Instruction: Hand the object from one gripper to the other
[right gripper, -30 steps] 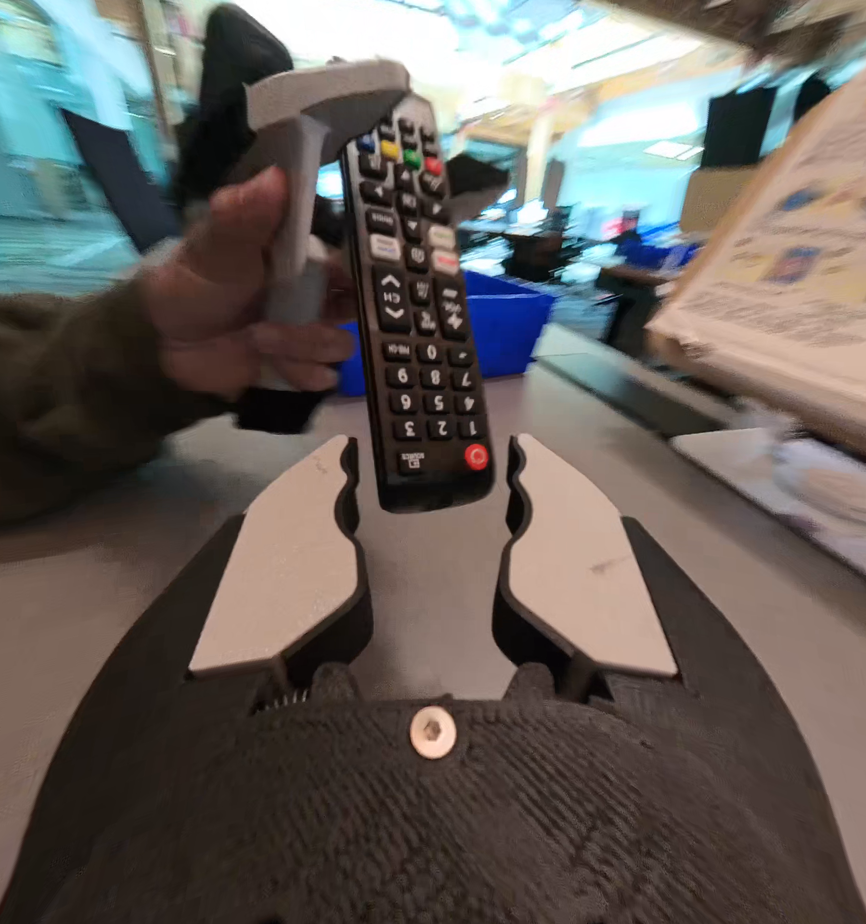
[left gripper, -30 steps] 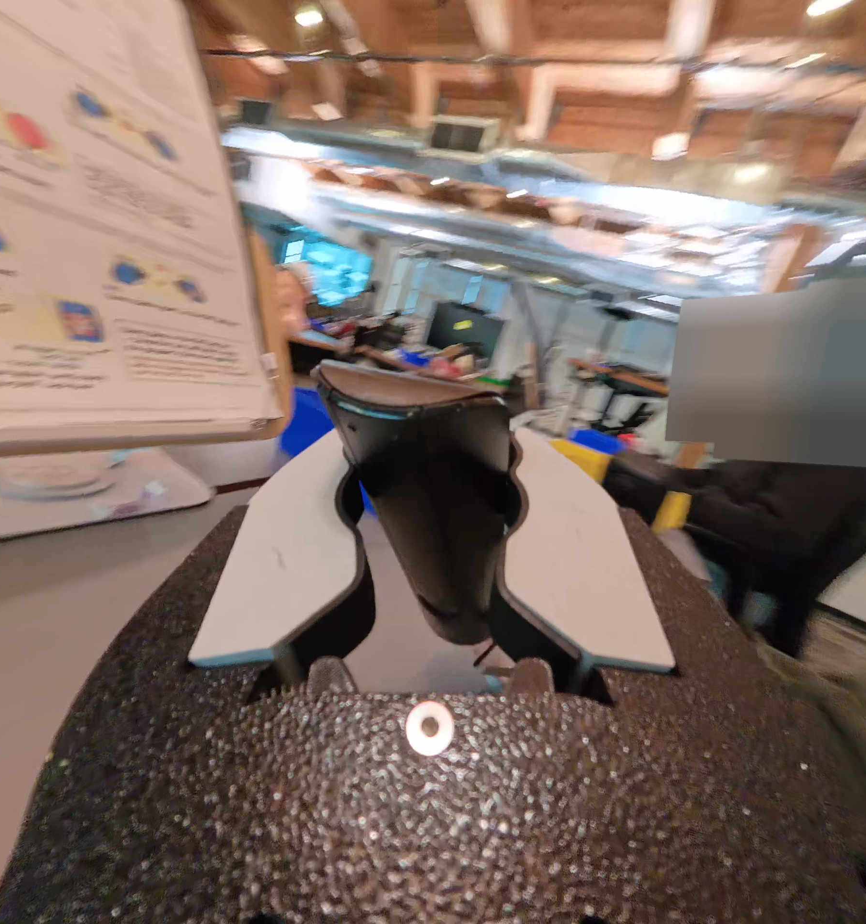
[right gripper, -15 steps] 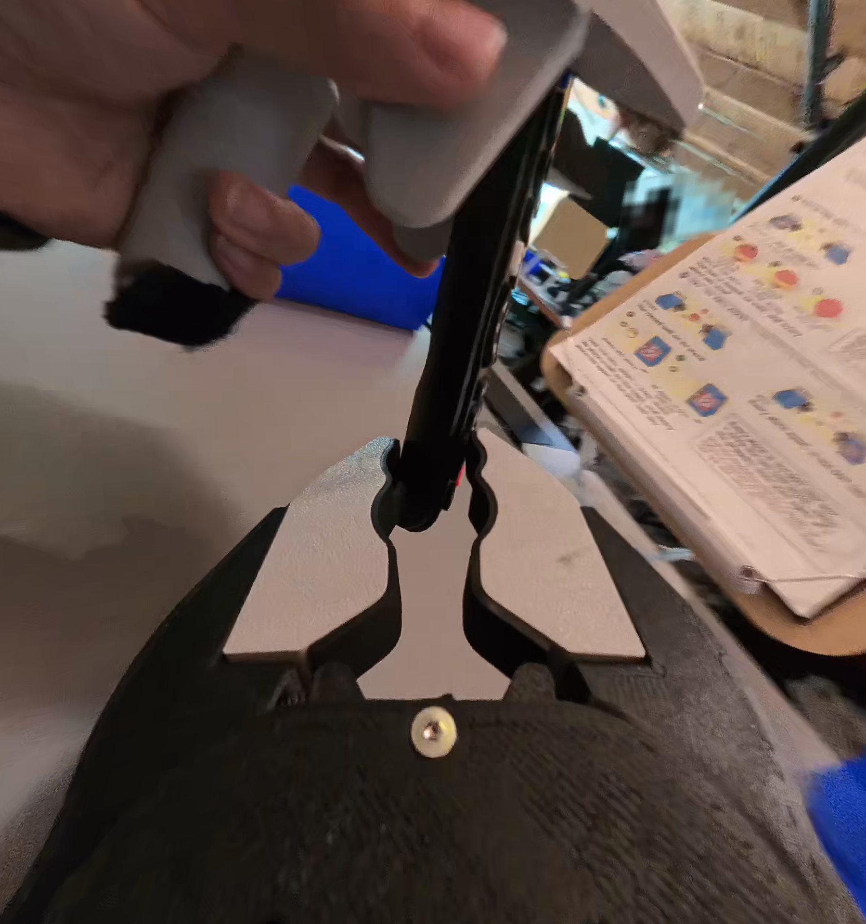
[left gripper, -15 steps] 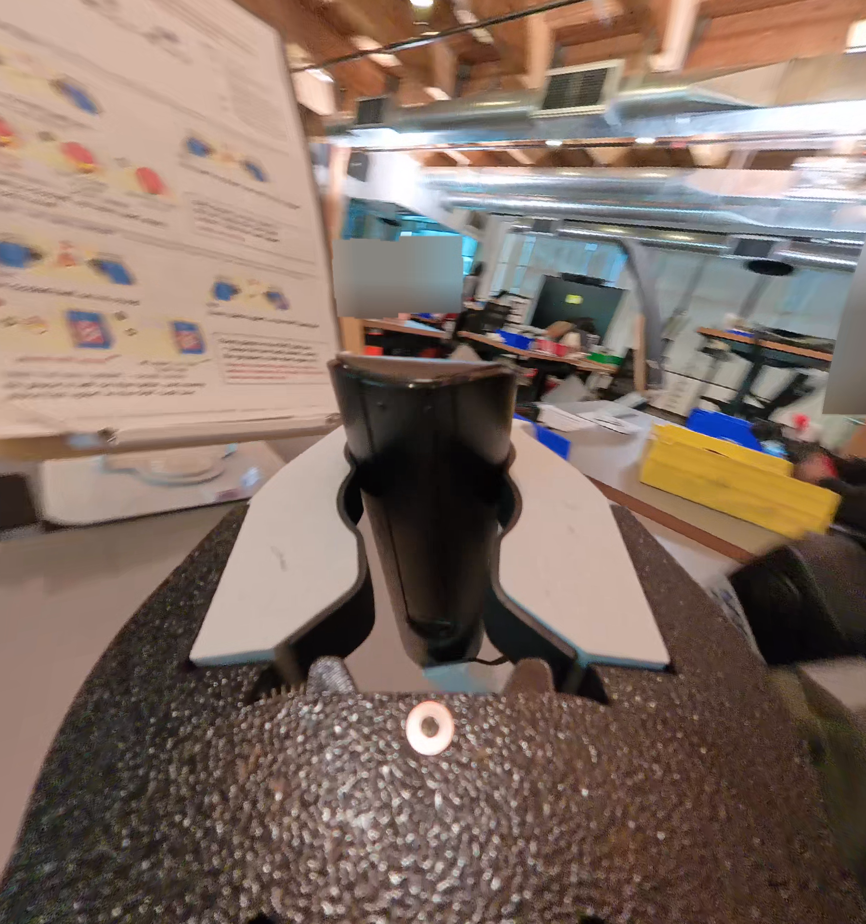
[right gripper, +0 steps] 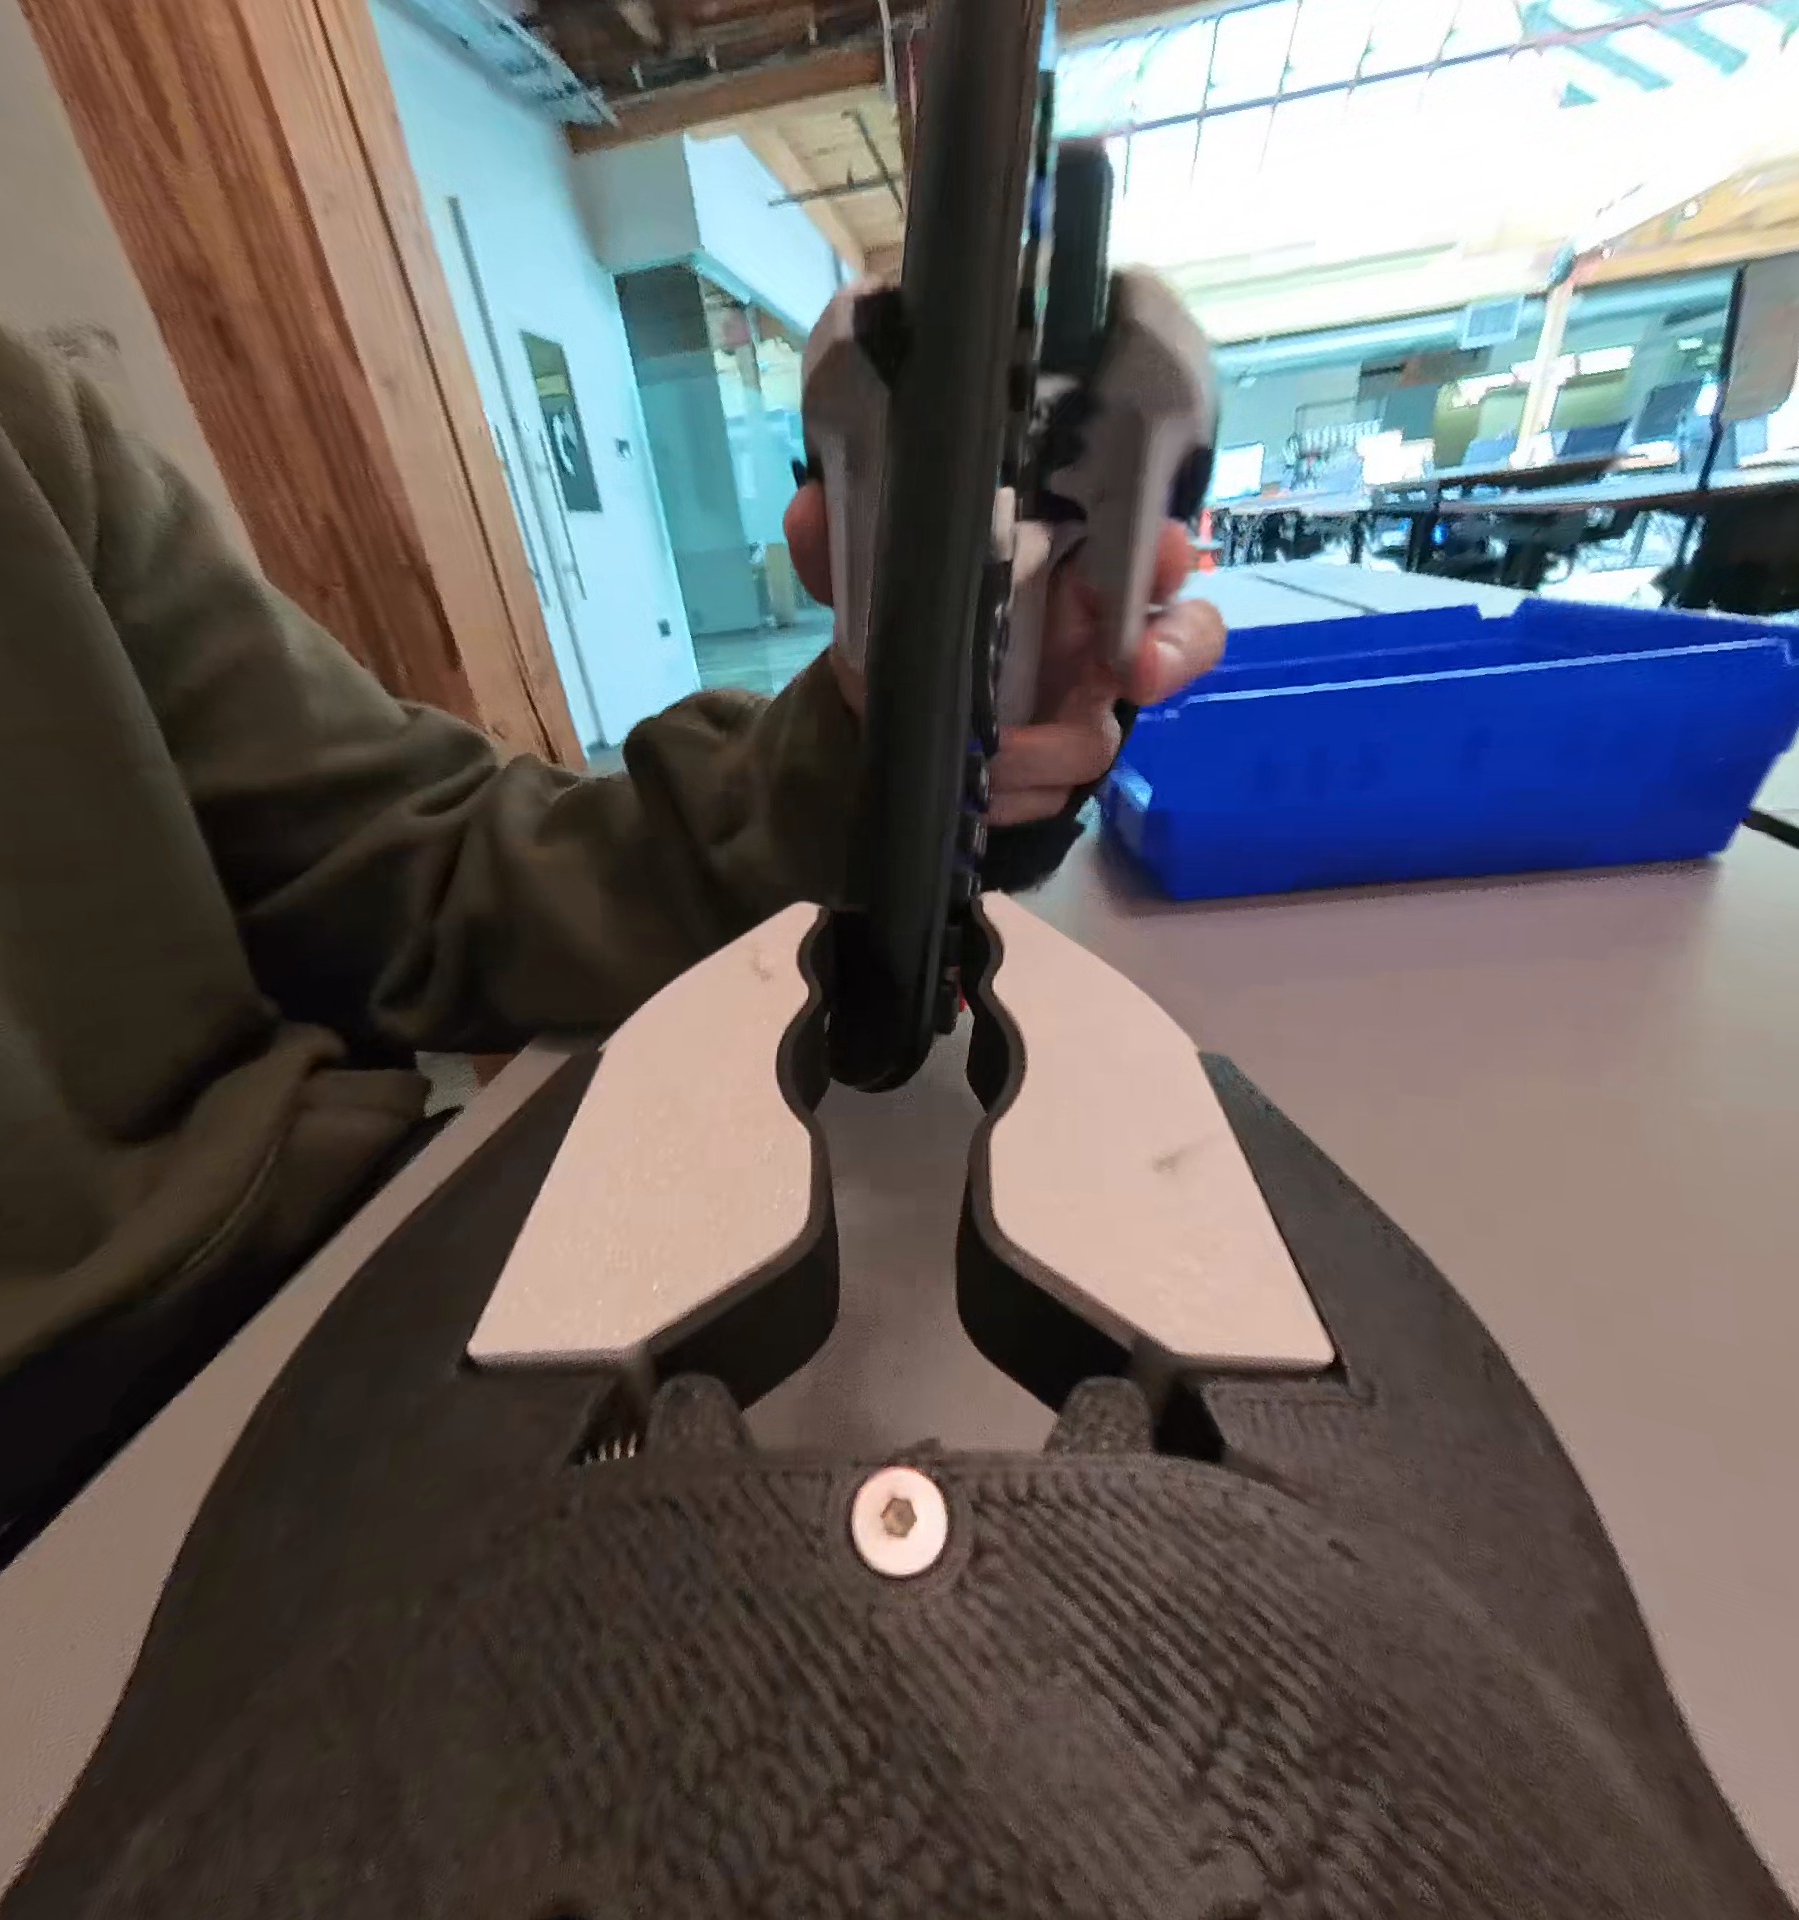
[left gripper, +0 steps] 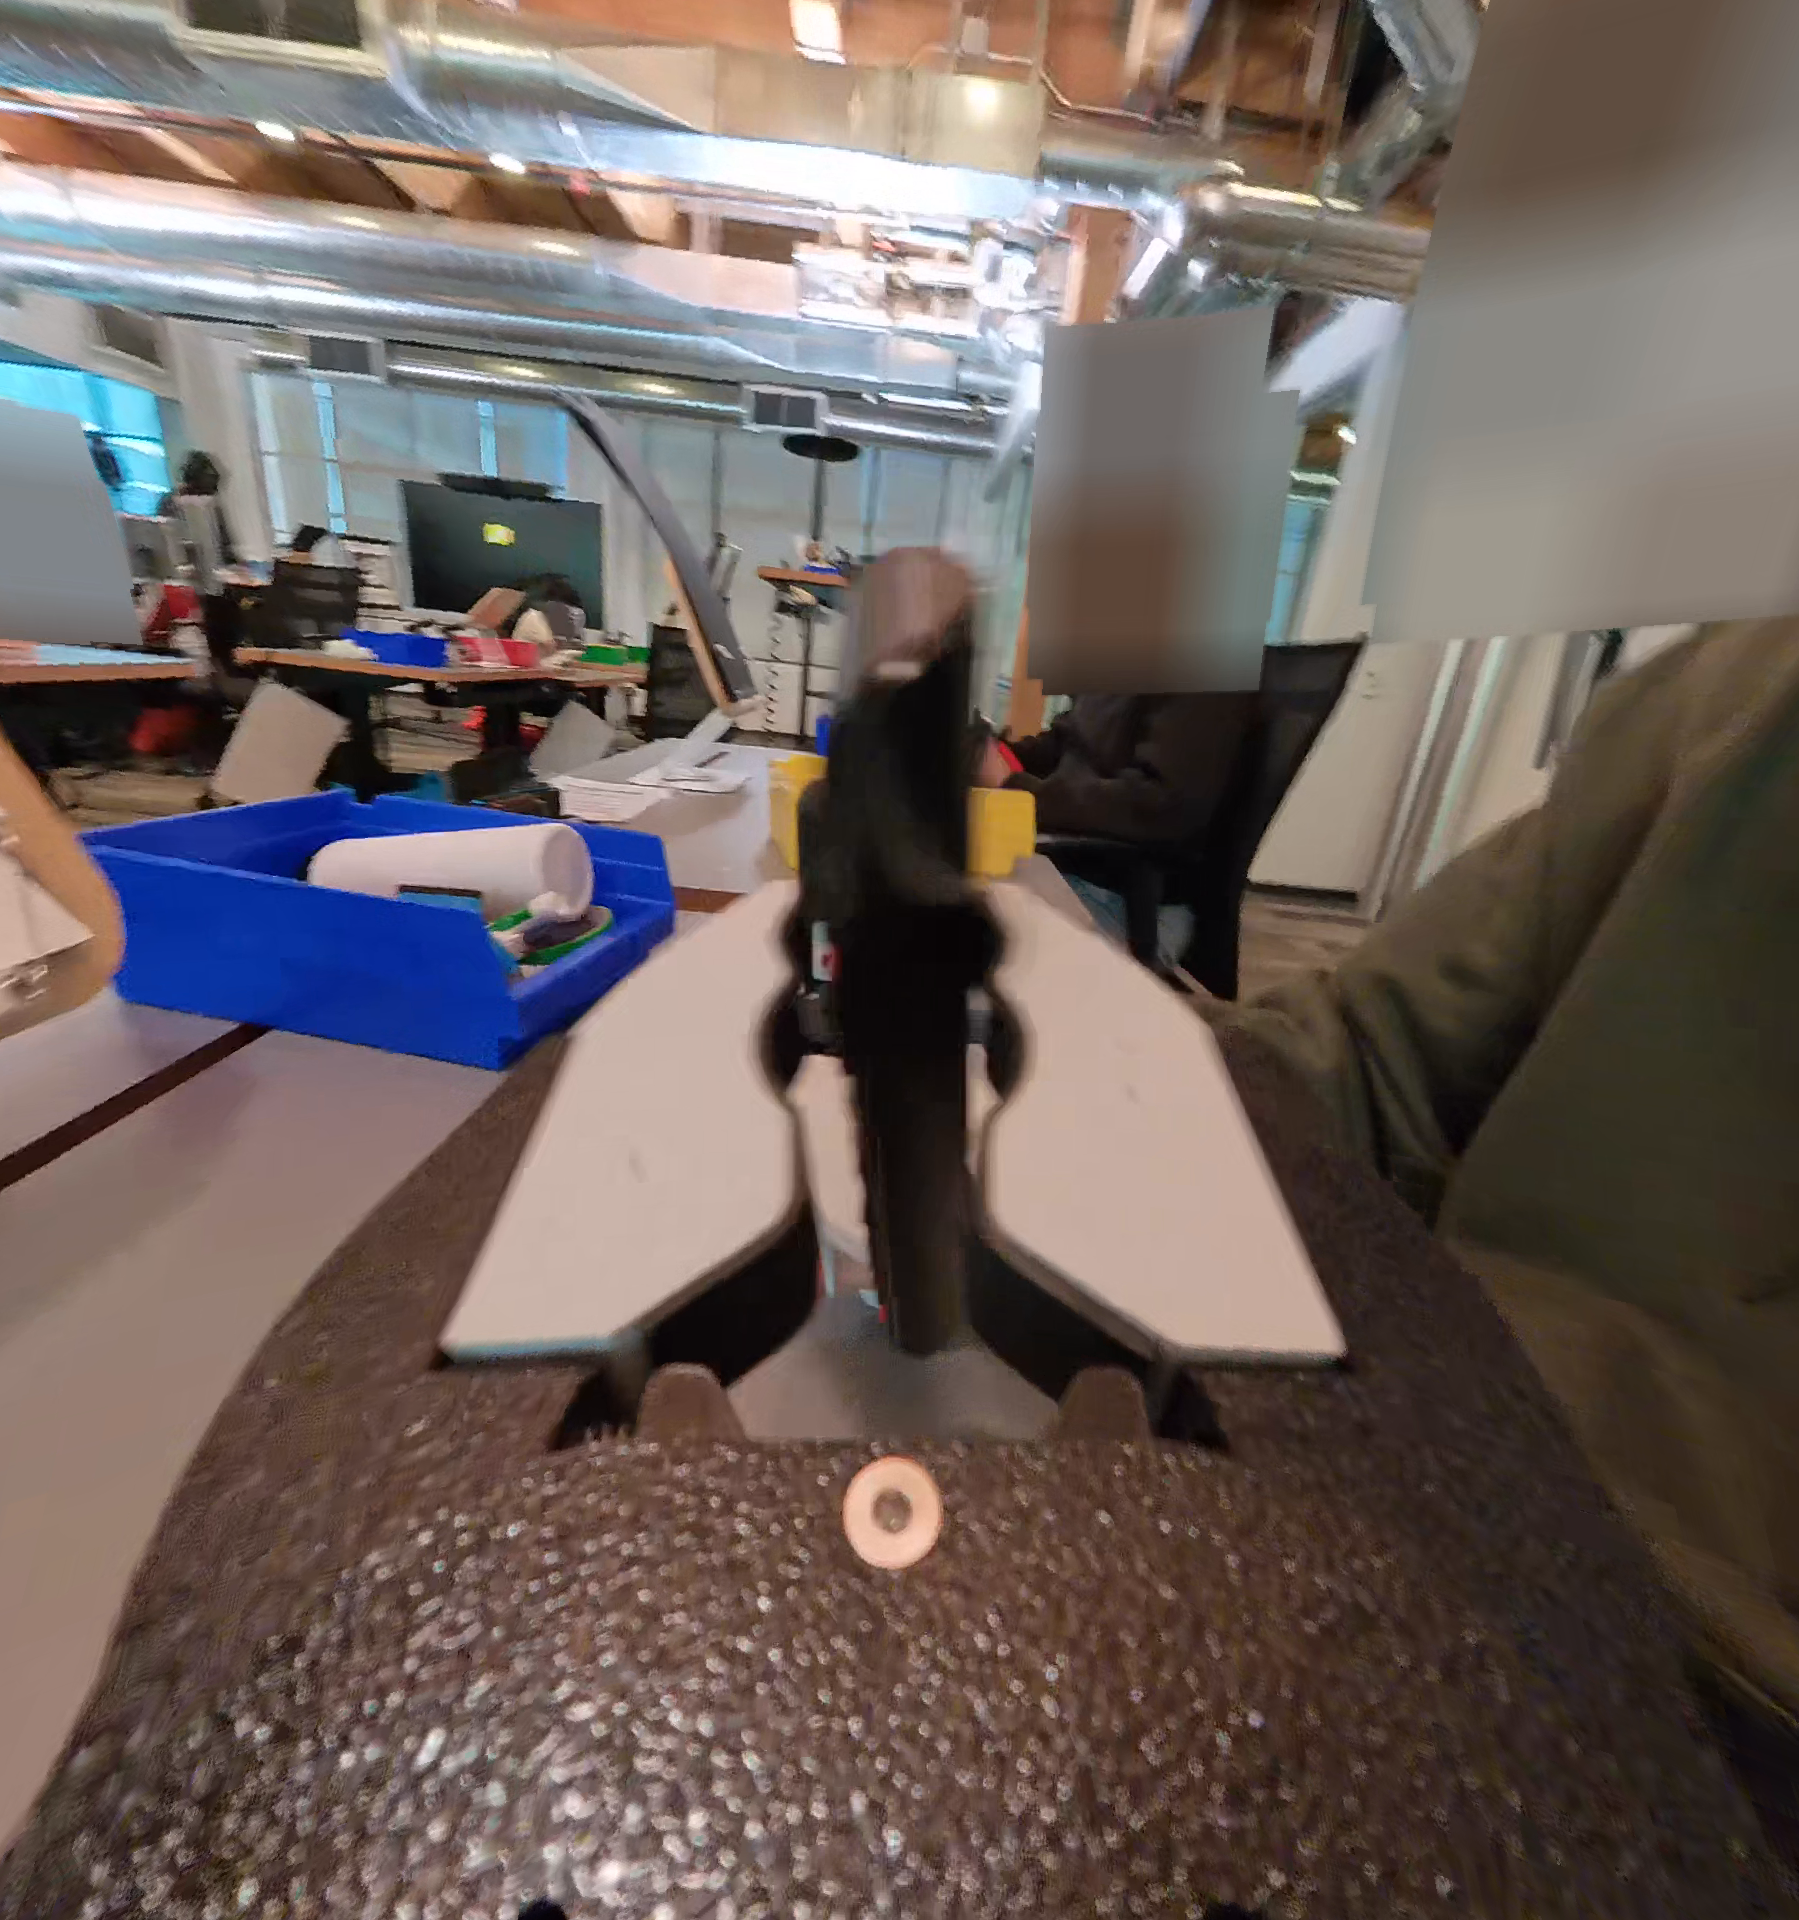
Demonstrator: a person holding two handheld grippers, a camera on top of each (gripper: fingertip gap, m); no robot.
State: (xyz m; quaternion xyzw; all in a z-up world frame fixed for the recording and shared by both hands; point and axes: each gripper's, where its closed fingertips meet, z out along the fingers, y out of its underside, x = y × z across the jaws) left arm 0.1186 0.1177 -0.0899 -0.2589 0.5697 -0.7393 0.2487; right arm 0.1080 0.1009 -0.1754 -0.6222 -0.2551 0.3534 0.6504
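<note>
The remote control (right gripper: 921, 582) is a long, slim black bar, seen edge-on and standing nearly upright, its top leaning slightly right. Its rounded lower end sits between the tips of the right gripper (right gripper: 900, 987), pinched on both sides. Small buttons line its right-facing edge, with a speck of red near the bottom. Higher up, its body passes between the fingers of the left gripper (left gripper: 895, 997), where the remote control (left gripper: 910, 1101) shows as a dark, blurred upright strip.
</note>
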